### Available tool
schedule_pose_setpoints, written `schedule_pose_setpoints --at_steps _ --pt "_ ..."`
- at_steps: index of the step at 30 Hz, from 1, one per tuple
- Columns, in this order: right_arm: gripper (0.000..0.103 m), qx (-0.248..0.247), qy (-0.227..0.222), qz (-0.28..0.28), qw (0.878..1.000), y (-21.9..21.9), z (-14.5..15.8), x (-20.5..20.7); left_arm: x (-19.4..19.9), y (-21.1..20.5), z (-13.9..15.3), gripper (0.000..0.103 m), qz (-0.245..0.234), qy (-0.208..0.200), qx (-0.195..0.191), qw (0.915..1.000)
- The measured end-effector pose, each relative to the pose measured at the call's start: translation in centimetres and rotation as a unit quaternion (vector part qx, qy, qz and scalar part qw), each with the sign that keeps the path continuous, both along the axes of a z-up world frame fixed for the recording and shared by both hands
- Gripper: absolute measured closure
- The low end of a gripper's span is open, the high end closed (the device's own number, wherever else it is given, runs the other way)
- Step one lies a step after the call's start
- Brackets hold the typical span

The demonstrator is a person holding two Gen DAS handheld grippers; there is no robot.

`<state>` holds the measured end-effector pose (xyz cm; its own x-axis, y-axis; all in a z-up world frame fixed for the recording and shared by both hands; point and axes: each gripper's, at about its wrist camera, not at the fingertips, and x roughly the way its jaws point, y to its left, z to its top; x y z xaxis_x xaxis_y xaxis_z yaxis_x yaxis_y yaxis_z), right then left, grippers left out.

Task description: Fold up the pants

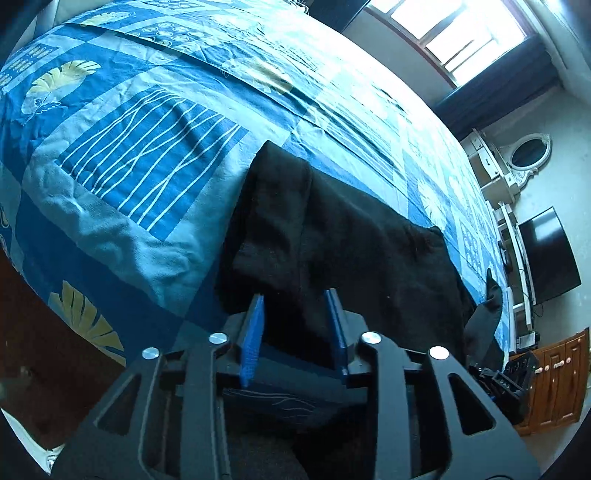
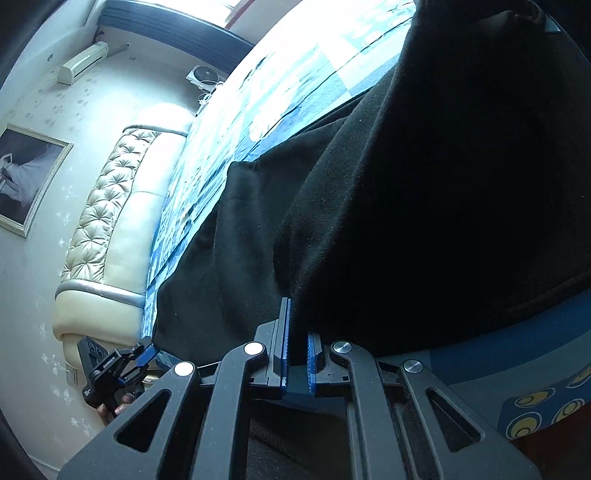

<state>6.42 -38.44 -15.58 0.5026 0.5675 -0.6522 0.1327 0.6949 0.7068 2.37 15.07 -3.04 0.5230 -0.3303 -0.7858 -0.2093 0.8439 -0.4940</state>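
Black pants (image 1: pixel 332 236) lie on a bed with a blue patterned bedspread (image 1: pixel 129 166), near its front edge. My left gripper (image 1: pixel 295 293) is open just above the near hem, its blue pads apart; black cloth shows between them but is not pinched. In the right wrist view the left gripper (image 2: pixel 146 356) sits at the pants' far corner, with a hand below it. My right gripper (image 2: pixel 300 319) is shut on a fold of the pants (image 2: pixel 406 221), and the cloth rises from its blue pads in a tall ridge. The lifted corner also shows at the right of the left wrist view.
A cream tufted headboard (image 2: pixel 107 206) ends the bed, with a framed picture (image 2: pixel 26 177) and an air conditioner (image 2: pixel 83 62) on the wall. A window (image 1: pixel 461 33), a white dresser with mirror (image 1: pixel 528 151), a dark TV (image 1: pixel 550 254) and a wooden cabinet (image 1: pixel 554 376) stand beyond the bed.
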Motion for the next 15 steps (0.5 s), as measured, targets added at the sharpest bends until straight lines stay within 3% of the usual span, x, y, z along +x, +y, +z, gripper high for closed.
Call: schedule_pose_setpoints --at_steps 1,3,8,11,15 --pt "0.096 -0.001 0.001 0.000 1.000 0.0 -0.1 0.0 -0.3 0.0 0.3 0.050 0.009 0.000 -0.005 0.9999" --pt "0.096 0.002 0.004 -0.001 1.000 0.0 -0.4 0.0 -0.7 -0.4 0.6 0.041 0.016 0.000 -0.007 0.9998" --pt "0.096 0.007 0.009 -0.003 1.000 0.0 -0.8 0.2 -0.5 -1.3 -1.6 0.041 0.013 0.036 0.014 0.9992" --pt "0.096 0.006 0.011 -0.002 1.000 0.0 -1.0 0.5 -0.3 -0.9 -3.1 0.041 0.025 0.059 -0.013 0.9979" --pt "0.095 0.013 0.019 -0.006 1.000 -0.3 -1.1 0.5 -0.4 -0.2 -3.0 0.041 0.038 0.049 -0.048 0.9969"
